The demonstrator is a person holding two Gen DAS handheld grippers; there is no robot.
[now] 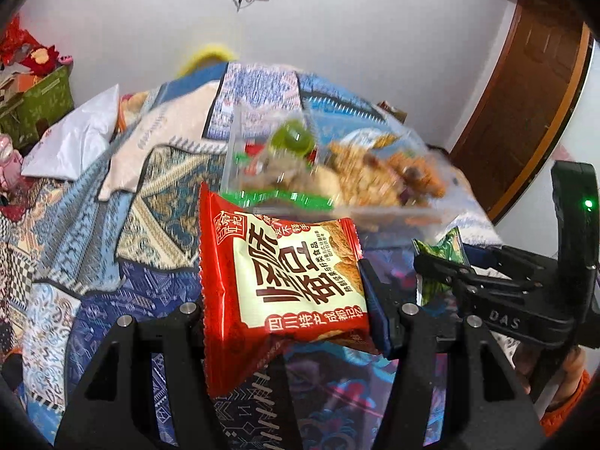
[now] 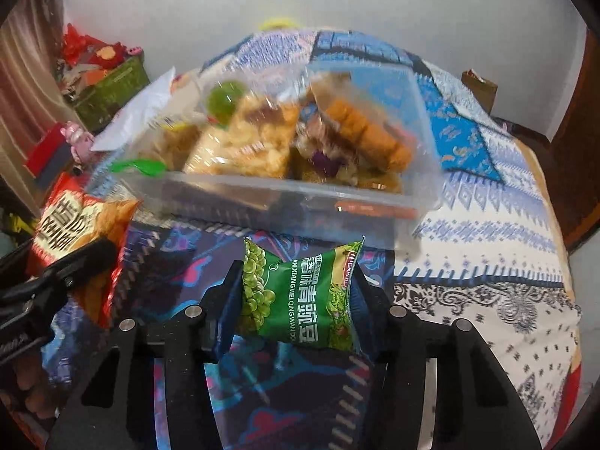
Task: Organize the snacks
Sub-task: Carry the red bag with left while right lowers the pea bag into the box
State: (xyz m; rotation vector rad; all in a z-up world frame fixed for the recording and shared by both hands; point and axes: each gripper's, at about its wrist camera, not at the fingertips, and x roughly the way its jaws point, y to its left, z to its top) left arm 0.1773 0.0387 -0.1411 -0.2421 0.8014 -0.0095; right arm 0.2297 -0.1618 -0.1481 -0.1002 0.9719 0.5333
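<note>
Left wrist view: left hand-held gripper (image 1: 288, 300) pinching a red snack packet (image 1: 277, 281) between its 2 fingers, packet held upright-ish above the patterned bedspread (image 1: 93, 232). Just beyond the packet sits a clear plastic container (image 1: 330, 172), blurred, holding assorted snacks: a green round item (image 1: 294, 138), pale puffed bars, orange-brown pieces. Right hand-held gripper (image 1: 438, 266) enters from the right, clamped on a green snack packet (image 1: 444, 251), only partly visible there. White plastic bag (image 1: 78, 142) lies on the bed at left; a green box (image 1: 41, 101) with red clutter stands by the wall; brown wooden door (image 1: 525, 105) at right.

Right wrist view: right hand-held gripper (image 2: 296, 300) squeezing the green snack packet (image 2: 300, 300) from both sides, packet lifted over the dark blue part of the bedspread (image 2: 487, 225). Clear plastic container (image 2: 285, 183) right ahead, near the packet, not touching it; snacks inside blurred. Left hand-held gripper (image 2: 75, 258) at the left edge, holding the red snack packet (image 2: 75, 225) beside the container's near-left corner. White plastic bag (image 2: 142, 112) behind the container, green box (image 2: 112, 90) further back-left. Both packets are outside the container.
</note>
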